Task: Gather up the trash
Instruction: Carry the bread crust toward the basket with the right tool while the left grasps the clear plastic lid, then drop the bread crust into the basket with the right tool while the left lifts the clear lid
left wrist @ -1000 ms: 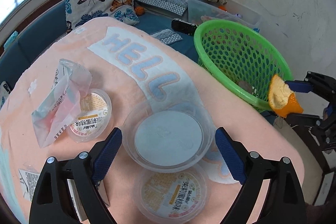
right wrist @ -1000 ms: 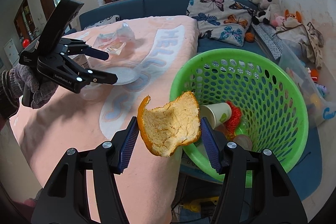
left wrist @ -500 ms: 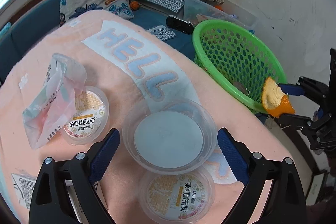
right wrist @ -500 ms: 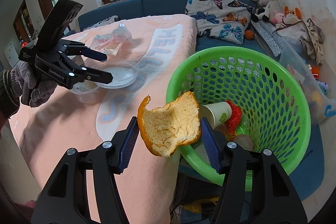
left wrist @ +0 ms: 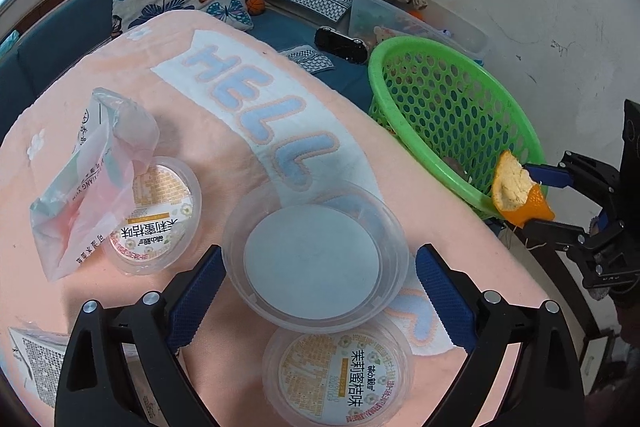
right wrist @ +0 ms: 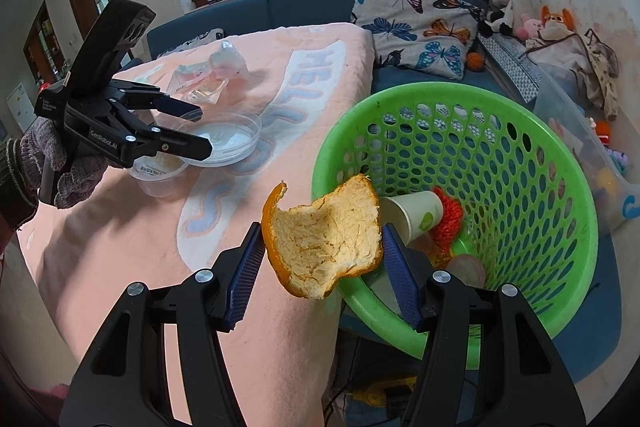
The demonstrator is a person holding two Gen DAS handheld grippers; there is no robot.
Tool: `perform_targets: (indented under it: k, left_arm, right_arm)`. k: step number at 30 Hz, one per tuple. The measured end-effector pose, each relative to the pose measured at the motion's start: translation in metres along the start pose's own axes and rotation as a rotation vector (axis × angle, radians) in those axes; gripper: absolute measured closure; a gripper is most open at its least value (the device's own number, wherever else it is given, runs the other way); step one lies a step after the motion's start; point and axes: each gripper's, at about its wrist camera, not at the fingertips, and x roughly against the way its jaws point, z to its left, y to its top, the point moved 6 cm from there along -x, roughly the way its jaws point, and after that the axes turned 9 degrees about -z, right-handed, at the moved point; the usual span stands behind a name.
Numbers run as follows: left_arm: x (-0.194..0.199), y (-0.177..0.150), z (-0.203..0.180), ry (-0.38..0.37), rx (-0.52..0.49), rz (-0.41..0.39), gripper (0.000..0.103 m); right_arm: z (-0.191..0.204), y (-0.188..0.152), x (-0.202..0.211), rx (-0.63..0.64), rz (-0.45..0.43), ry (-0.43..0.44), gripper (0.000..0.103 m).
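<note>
Peach fleece blanket (left wrist: 224, 163) lettered in pale blue, spread over the table. Right gripper (right wrist: 323, 259) clamped on a curved orange peel (right wrist: 324, 239), pale pith facing the camera, long axis across the jaws, beside the green perforated plastic basket (right wrist: 520, 155). Left gripper (left wrist: 316, 287) just opening wide around a clear round plastic lid (left wrist: 314, 259), pads apart from it.

Your left gripper (left wrist: 316, 283) is angling downward, jaws spread wide after just opening, pads pressing nothing. Your right gripper (right wrist: 322, 261) is pinching something, pointing toward one o'clock. Your gloved hand (right wrist: 60, 163) is gripping the left handle.
</note>
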Motion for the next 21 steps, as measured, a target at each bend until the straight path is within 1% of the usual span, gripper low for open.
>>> perform_targets:
  k: [4,9,11,18,21]
  left_arm:
    - [-0.001,-0.003,-0.006,0.025,-0.054,0.003,0.011]
    - [-0.001,-0.003,-0.010,0.076,-0.116,-0.006,0.011]
    - [-0.003,-0.003,-0.012,0.094,-0.138,-0.010,0.013]
    - [0.003,-0.002,-0.014,0.130,-0.142,-0.041,0.015]
    - [0.010,0.000,-0.012,0.134,-0.117,-0.065,0.016]
  right_arm:
    - [-0.004,0.000,-0.001,-0.005,0.000,-0.008,0.044]
    - [-0.011,0.002,0.001,-0.020,-0.003,-0.024,0.043]
    - [-0.014,0.003,0.002,-0.024,-0.006,-0.032,0.044]
    - [-0.022,0.004,0.004,-0.038,-0.010,-0.052,0.043]
    - [-0.025,0.004,0.005,-0.038,-0.010,-0.059,0.044]
